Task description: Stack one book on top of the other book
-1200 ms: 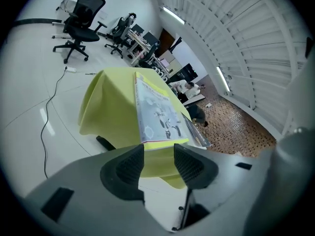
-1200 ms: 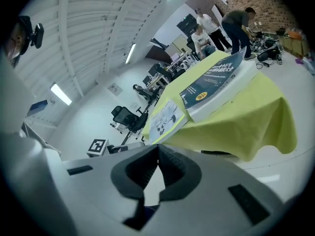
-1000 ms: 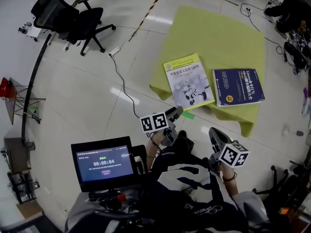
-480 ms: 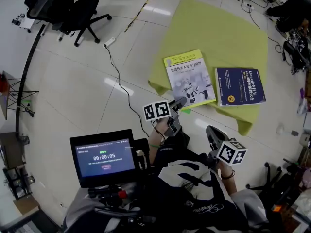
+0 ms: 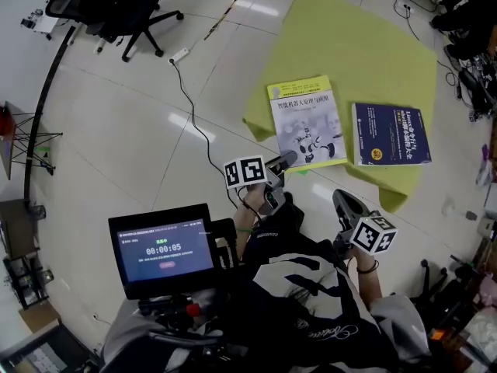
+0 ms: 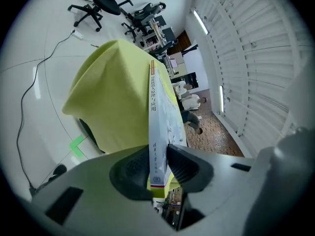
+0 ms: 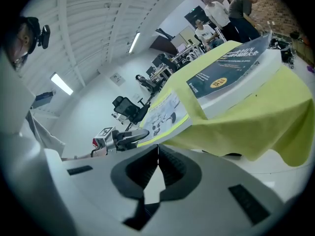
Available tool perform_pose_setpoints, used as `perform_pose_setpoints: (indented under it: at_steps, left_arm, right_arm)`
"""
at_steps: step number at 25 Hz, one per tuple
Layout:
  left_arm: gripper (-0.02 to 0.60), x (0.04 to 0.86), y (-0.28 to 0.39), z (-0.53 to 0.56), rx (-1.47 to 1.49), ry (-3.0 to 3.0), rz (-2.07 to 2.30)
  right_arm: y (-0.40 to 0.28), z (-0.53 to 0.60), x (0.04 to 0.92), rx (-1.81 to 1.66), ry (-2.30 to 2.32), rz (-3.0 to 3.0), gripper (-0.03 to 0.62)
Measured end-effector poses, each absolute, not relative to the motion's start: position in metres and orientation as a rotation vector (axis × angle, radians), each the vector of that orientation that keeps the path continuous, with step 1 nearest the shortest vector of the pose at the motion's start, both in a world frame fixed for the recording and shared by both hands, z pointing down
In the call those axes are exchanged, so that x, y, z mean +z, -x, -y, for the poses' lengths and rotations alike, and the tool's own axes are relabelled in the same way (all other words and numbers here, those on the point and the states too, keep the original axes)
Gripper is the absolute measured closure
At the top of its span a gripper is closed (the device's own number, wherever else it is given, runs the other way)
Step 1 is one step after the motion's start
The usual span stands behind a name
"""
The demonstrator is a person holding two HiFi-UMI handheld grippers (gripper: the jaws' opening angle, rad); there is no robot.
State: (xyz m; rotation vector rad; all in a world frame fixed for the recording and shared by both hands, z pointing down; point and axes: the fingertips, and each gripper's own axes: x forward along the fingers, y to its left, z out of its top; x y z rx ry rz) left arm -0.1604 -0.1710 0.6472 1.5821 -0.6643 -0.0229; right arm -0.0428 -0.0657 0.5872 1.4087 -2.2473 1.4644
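Observation:
A white book with a yellow-green border (image 5: 307, 123) lies on the yellow-green cloth (image 5: 349, 45), its near corner past the cloth's edge. To its right lies a dark blue book (image 5: 390, 134). My left gripper (image 5: 286, 160) is at the white book's near left corner. In the left gripper view the book (image 6: 156, 122) stands edge-on between the jaws of the left gripper (image 6: 158, 163), which are closing with both pads against it. My right gripper (image 5: 344, 202) hangs shut and empty short of the cloth. From the right gripper (image 7: 157, 163), the blue book (image 7: 231, 65) is ahead.
Black office chairs (image 5: 109, 10) stand at the far left. A power strip with its cable (image 5: 180, 55) runs across the floor towards me. A screen (image 5: 163, 247) sits at my chest. Several people (image 7: 224, 14) stand beyond the cloth-covered table.
My left gripper has come forward to the white book's near corner and its jaws have closed round that corner. The right gripper has shifted only slightly.

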Motion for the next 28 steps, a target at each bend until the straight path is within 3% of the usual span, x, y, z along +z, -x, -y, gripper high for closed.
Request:
perform_pose_setpoints:
  at_steps: [3, 5, 13, 23, 28]
  left_arm:
    - [0.482, 0.646, 0.171, 0.161, 0.003, -1.599, 0.654]
    - [0.482, 0.646, 0.181, 0.154, 0.024, -1.609, 0.65]
    - [0.482, 0.652, 0.213, 0.135, 0.089, -1.627, 0.643]
    - [0.482, 0.656, 0.22, 0.128, 0.126, -1.623, 0.649]
    - [0.481, 0.658, 0.22, 0.128, 0.152, -1.633, 0.664]
  right_arm:
    - [0.04, 0.068, 0.596, 1.499, -1.368, 2.276, 0.595]
    - [0.043, 0.072, 0.601, 1.528, -1.316, 2.294, 0.46]
    - [0.06, 0.099, 0.634, 1.632, -1.178, 2.299, 0.369]
    - [0.099, 0.137, 0.664, 1.804, -1.02, 2.305, 0.35]
    - [0.112, 0.142, 0.671, 1.756, -1.026, 2.292, 0.388]
